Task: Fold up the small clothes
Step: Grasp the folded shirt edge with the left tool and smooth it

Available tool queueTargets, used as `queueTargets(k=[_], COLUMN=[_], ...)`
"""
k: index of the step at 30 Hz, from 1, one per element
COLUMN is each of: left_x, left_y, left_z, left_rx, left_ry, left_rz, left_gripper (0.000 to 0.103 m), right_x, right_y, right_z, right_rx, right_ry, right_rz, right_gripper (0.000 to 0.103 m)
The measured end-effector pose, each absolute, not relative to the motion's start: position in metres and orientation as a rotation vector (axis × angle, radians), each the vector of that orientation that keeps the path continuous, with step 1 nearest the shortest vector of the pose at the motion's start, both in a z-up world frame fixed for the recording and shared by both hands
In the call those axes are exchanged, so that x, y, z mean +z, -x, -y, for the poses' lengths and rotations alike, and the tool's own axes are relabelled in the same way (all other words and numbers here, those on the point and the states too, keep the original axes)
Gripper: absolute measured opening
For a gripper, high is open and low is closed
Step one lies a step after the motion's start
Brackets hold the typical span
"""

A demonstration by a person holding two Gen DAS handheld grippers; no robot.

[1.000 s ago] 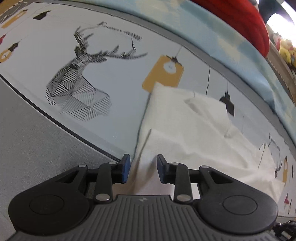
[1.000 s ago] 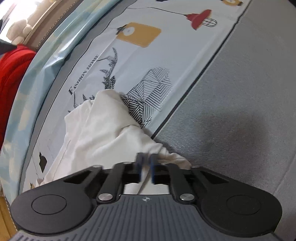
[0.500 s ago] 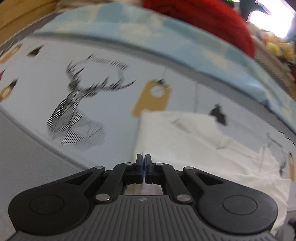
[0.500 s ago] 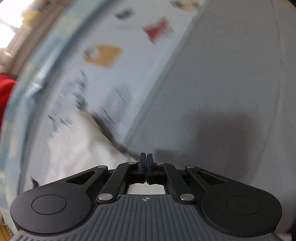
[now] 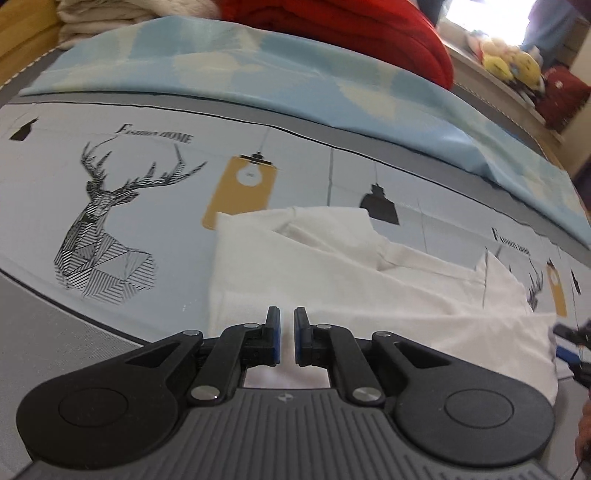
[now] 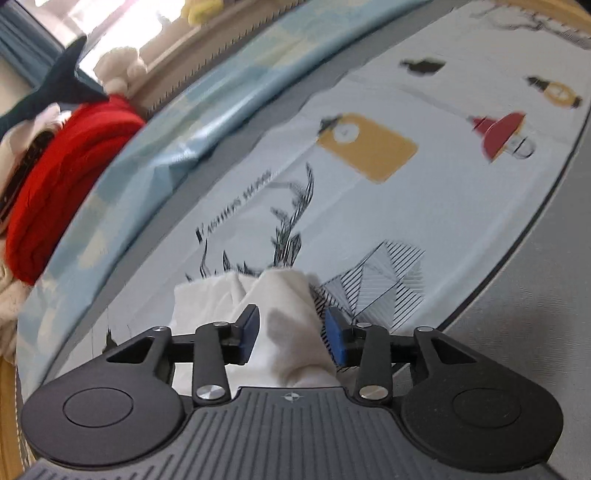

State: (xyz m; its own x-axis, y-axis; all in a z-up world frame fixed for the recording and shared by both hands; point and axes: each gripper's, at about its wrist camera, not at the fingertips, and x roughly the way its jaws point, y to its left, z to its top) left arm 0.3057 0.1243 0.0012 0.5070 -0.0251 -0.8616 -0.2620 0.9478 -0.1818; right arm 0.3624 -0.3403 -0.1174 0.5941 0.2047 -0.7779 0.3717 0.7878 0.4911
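Your garment (image 5: 332, 273) lies on the sheet (image 5: 166, 221), right of the deer print (image 5: 107, 229) and just before the lamp prints. Behind the sheet runs the quilt (image 5: 258, 74), with the blanket (image 5: 351, 33) behind it. Your left gripper (image 5: 287, 334) sits over the garment's near edge; your right gripper (image 6: 291, 334) straddles a raised fold at its other end.
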Motion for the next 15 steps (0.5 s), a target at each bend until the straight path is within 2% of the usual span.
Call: queueTargets(k=[1,2,3,4,7,11,15], left_x=[0.002,0.001,0.000,0.000,0.000,0.002,0.002], left_y=[-0.307,-0.307,-0.307,-0.308,-0.310,-0.310,-0.309], left_z=[-0.124,-0.123,-0.123,-0.123,-0.124,-0.122,-0.124], left_rx=[0.133,0.124,0.118,0.113,0.104,0.077,0.065], left_ry=[0.300,0.295,0.292,0.291,0.302,0.311,0.328], left_rz=[-1.036,-1.037,-1.038,-1.040,-1.044,-1.048,-1.057], left_gripper=[0.008,0.008,0.008,0.008,0.007,0.008,0.008], right_x=[-0.118,-0.118,-0.116,-0.112,-0.095,-0.087,-0.073], right_y=[-0.366,-0.368,-0.372,-0.373,-0.367,-0.367,-0.361], right_z=[0.340,0.338,0.334,0.332,0.343,0.348,0.350], right_rx=[-0.085,-0.062,-0.034,-0.018,-0.060,-0.226,-0.169], right_ry=[-0.685,-0.670,-0.636,-0.596,-0.625,-0.494,-0.537], right_rz=[-0.951,-0.953,-0.950,-0.928,-0.783,-0.775,-0.788], right_gripper=[0.042,0.036,0.024,0.003,0.002,0.007,0.008])
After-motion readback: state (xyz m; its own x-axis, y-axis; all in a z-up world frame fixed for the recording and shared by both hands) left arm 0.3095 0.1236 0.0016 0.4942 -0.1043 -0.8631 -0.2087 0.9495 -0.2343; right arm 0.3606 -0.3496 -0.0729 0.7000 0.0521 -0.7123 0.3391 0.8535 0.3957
